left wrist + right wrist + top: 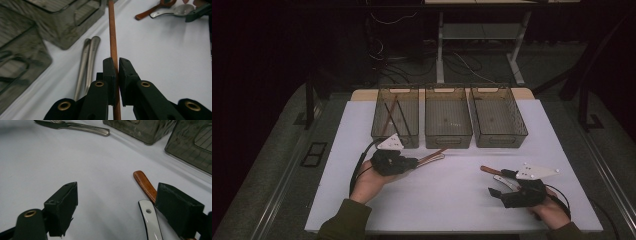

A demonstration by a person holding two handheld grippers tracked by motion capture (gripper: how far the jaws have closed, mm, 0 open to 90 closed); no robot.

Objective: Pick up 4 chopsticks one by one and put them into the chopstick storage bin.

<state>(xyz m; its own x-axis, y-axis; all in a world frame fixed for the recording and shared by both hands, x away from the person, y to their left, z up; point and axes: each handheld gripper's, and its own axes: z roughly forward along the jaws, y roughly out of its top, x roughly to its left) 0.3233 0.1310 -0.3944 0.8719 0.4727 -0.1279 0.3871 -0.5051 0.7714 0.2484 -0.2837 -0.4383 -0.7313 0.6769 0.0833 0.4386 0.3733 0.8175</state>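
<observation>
From up high, my left hand-held gripper (412,162) is pinching a brown chopstick (434,154) that pokes out ahead of it toward the middle bin (448,117), over the white bench (452,200). My right hand-held gripper (498,187) sits well apart with its jaws spread.

Left gripper view: jaws pressed tight on the chopstick (113,40), which runs straight ahead of the left hand-held gripper (117,72). Two metal handles (87,62) lie on the bench just to its left.

Right gripper view: right hand-held gripper (120,205) wide open, with a wooden handle (145,185) and a white handle (150,220) lying just beside its right jaw.
</observation>
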